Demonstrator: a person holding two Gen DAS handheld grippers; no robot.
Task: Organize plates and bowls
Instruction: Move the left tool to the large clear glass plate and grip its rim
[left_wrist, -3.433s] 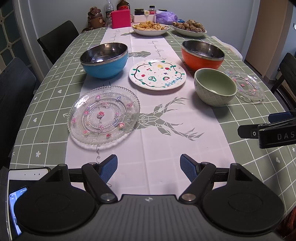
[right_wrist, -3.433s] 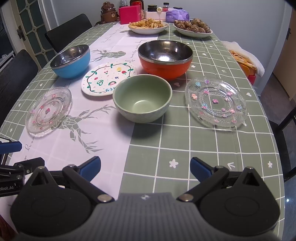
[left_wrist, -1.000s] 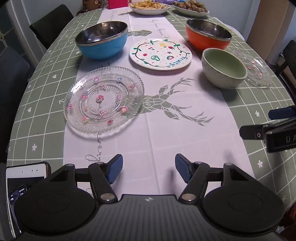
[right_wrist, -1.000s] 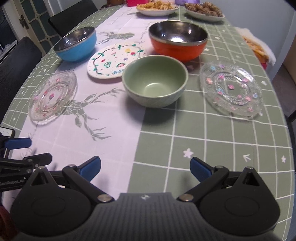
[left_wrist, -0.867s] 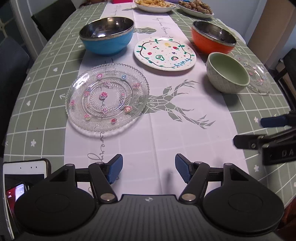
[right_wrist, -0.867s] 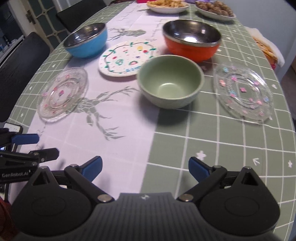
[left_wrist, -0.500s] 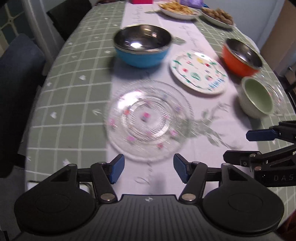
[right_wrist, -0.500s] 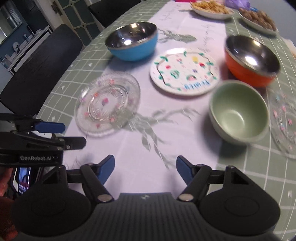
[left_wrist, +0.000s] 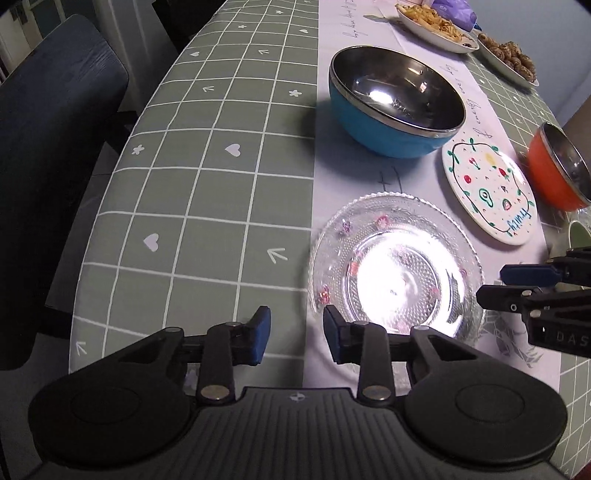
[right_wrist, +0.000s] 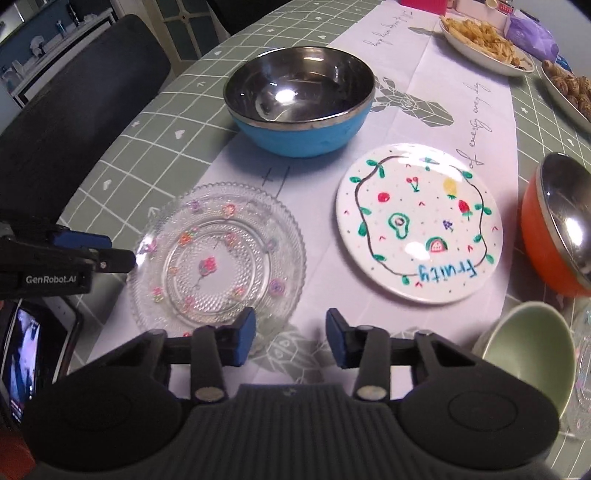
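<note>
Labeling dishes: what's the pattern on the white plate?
White plate: dark vine border, small fruit drawings, blue word "fruity". Clearest in the right wrist view.

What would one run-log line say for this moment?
phase: approach | target: glass plate | left gripper: closing, empty, at plate's edge | right gripper: closing, empty, at opposite edge | plate: flat on table
</note>
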